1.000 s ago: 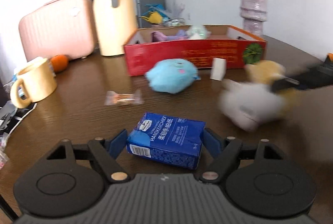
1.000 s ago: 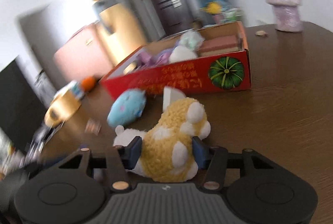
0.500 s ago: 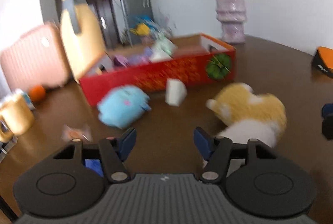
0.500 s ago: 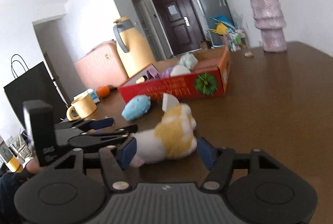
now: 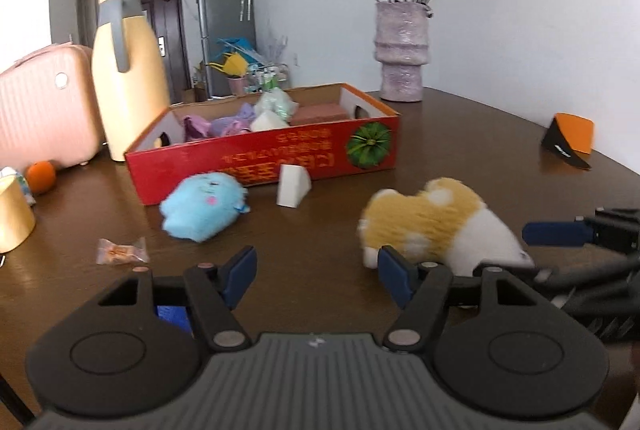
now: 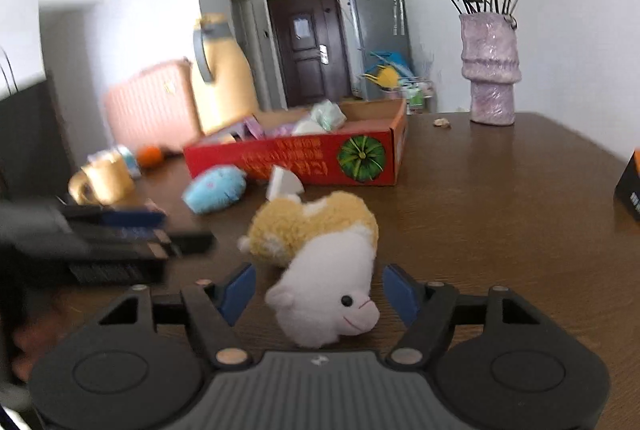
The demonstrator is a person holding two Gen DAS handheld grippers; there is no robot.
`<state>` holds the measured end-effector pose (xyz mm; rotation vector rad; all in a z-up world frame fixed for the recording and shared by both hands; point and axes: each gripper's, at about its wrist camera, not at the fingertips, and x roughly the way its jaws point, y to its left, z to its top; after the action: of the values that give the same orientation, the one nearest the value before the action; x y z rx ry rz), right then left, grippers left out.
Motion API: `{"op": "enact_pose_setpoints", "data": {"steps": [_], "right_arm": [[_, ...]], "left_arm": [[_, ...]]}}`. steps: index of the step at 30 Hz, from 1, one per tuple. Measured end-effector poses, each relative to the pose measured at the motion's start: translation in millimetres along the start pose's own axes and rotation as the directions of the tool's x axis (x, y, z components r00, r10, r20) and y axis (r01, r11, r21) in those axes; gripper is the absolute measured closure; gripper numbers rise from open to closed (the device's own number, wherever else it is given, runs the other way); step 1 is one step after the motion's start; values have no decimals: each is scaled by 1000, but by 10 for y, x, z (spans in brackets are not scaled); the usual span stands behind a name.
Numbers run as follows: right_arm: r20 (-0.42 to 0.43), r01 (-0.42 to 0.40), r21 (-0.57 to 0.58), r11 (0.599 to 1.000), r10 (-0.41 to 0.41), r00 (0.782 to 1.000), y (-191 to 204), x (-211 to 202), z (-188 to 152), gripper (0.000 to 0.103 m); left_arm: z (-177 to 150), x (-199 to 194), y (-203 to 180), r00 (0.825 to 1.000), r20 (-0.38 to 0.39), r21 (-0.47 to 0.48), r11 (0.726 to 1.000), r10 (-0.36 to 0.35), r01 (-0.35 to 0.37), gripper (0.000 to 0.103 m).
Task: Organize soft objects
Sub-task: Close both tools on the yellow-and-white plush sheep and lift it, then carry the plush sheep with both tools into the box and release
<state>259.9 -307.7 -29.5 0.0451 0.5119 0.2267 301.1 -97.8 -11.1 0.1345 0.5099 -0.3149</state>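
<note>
A: Take the red box [image 5: 264,160] on the brown table [image 5: 460,150] as the marker. What sits to its left?

B: Leftmost, a yellow mug [image 5: 12,218] and an orange [image 5: 40,177], with a pink suitcase [image 5: 44,110] behind them. A cream thermos jug [image 5: 128,74] stands just beside the box's left back corner. A wrapped sweet [image 5: 120,251] lies well in front of that corner.

A: And straight in front of the box?

B: A blue plush [image 5: 204,206] lies near its front wall, towards the left end. A white wedge [image 5: 293,186] stands next to it, almost touching the wall. Soft items already lie inside the box.

A: Where is the yellow-and-white plush?

B: The yellow-and-white plush [image 6: 320,254] lies on the table in front of the box's right end, farther out than the wedge, its white head towards the right wrist camera.

A: The tools?

B: The left gripper [image 5: 313,272] has its jaws apart, lately widening again, with only bare table between them; the plush is just off its right finger. The right gripper [image 6: 316,294] has been spreading too: its fingers stand apart on either side of the plush's head, with a gap on each side, so nothing is clamped.

A: Right of the box?

B: A purple vase [image 5: 402,50] of dried roses behind its right corner, and an orange-and-black thing [image 5: 570,140] far off to the right.
</note>
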Motion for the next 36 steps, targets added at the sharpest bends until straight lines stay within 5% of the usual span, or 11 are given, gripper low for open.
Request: {"op": "enact_pose_setpoints", "data": {"steps": [4,8,11,15,20,27,32,36], "right_arm": [[-35,87,-77,993,-90,995,138,174,-32,39],[-41,61,-32,998,-63,997,-20,80,-12,39],[-33,25,-34,999,-26,999,-71,49,-4,33],[-40,-4,-19,1000,3,999,-136,138,14,38],[-45,-22,-25,999,21,999,-162,202,-5,53],[-8,-40,-27,999,40,999,-81,-89,59,58],[63,-39,-66,997,43,997,5,-176,496,58],[101,-12,-64,998,18,995,-36,193,1110,58]], "left_arm": [[36,93,-25,999,-5,38,998,-41,41,31],[26,288,-133,987,-24,38,986,-160,161,23],[55,429,-137,978,-40,-8,978,-207,207,31],[85,521,-72,957,-45,-74,957,-286,282,62],[62,597,-42,952,-36,-92,949,-304,300,68],[132,372,16,939,18,-122,931,-344,343,70],[650,273,196,936,54,-167,921,-349,353,70],[1348,672,399,941,43,-131,932,-334,337,70]]}}
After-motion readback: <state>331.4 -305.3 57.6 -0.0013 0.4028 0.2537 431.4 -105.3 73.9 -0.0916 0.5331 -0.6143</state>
